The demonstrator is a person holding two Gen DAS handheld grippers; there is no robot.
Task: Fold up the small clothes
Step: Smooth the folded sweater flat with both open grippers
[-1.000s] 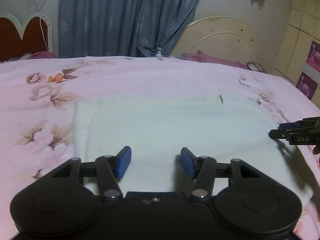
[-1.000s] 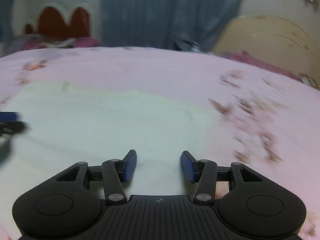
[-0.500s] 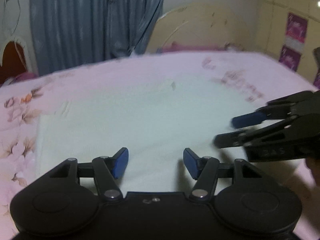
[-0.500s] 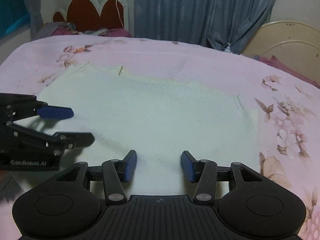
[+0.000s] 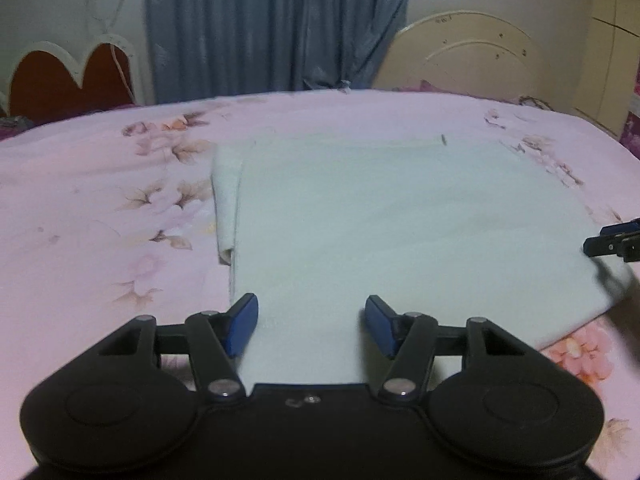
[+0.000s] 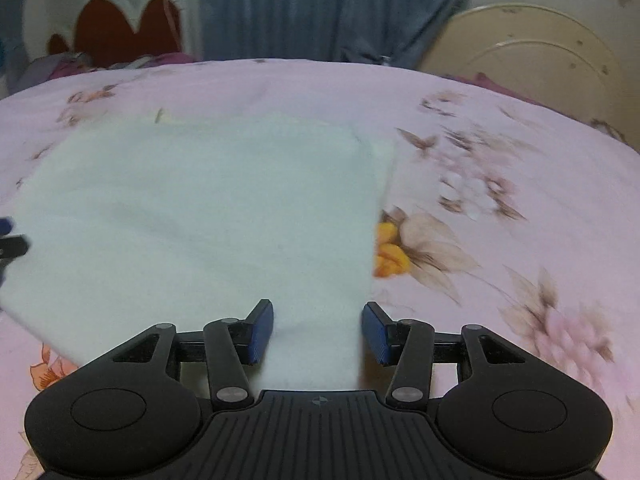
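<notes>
A pale, nearly white cloth (image 5: 400, 220) lies flat on the pink floral bedsheet (image 5: 100, 200), with a narrow strip folded along its left edge. My left gripper (image 5: 310, 304) hovers over the cloth's near left corner. Its jaws are closing a little, and the cloth lies below and between the blue pads, which do not press on it. My right gripper (image 6: 318, 308) stands open over the near right corner of the cloth (image 6: 200, 208), gripping nothing. Each gripper shows only as a tip at the edge of the other's view: the right gripper (image 5: 612, 240) and the left gripper (image 6: 10, 240).
The bedsheet (image 6: 500, 200) spreads wide on both sides of the cloth. Behind the bed stand a red heart-shaped headboard (image 5: 68, 80), a blue curtain (image 5: 260, 28) and a cream headboard (image 5: 460, 52).
Half a second ago the two grippers were close together over the cloth. They have since moved apart, the left one to the near left corner and the right one to the near right corner.
</notes>
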